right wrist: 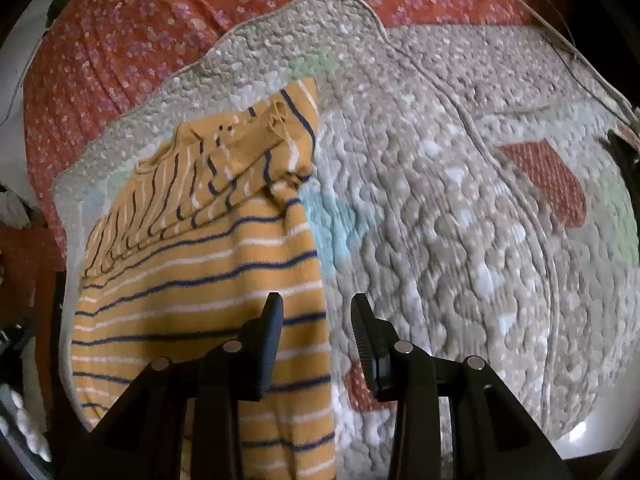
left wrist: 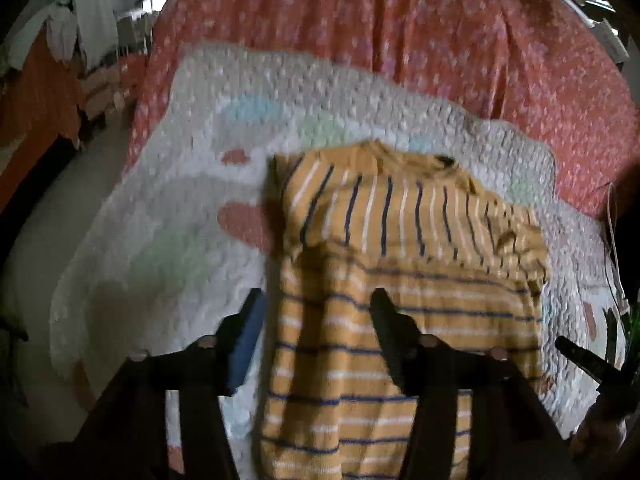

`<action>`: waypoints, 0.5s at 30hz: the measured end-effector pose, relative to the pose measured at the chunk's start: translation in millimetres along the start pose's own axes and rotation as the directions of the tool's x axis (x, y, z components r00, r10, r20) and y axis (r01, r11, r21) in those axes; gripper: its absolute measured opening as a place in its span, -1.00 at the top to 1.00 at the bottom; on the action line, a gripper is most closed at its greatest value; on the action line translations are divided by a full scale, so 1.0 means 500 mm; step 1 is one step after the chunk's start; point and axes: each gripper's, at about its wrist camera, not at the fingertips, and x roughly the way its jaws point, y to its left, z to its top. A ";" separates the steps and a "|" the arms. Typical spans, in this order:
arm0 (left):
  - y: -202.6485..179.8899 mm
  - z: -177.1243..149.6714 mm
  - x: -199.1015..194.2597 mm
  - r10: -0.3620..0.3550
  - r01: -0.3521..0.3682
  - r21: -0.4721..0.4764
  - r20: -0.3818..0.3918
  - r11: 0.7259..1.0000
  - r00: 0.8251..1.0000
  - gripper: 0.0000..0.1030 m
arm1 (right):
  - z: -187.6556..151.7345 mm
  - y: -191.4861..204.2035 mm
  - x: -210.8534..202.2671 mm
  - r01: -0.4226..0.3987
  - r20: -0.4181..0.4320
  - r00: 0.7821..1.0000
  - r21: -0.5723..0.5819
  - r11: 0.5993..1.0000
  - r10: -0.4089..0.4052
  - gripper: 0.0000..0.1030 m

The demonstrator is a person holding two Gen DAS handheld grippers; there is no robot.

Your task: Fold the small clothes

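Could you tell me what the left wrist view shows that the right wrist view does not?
Only the left wrist view shows the room's floor and furniture beside the bed, and the tip of the right gripper at its edge. Only the right wrist view shows the thin cord across the quilt and a red heart patch. Both show the yellow striped garment, partly folded, on the white quilt over the red floral bedspread.

both tools, left tool [left wrist: 316, 300] and right tool [right wrist: 316, 304], angled downward, agape.
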 end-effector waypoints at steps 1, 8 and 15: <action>-0.002 0.006 -0.003 0.000 0.000 0.002 0.017 1.000 1.000 -0.15 | 0.001 0.006 0.002 0.016 0.010 1.000 -0.011 1.000 -0.016 0.26; -0.015 0.060 0.045 -0.003 0.003 0.003 0.038 1.000 0.999 -0.23 | 0.003 0.037 0.008 0.033 0.031 0.999 -0.050 0.998 -0.031 0.26; -0.008 0.083 0.103 -0.005 0.006 -0.023 0.051 1.000 0.999 -0.23 | 0.055 0.116 -0.011 0.024 0.048 0.999 -0.167 0.986 -0.017 0.24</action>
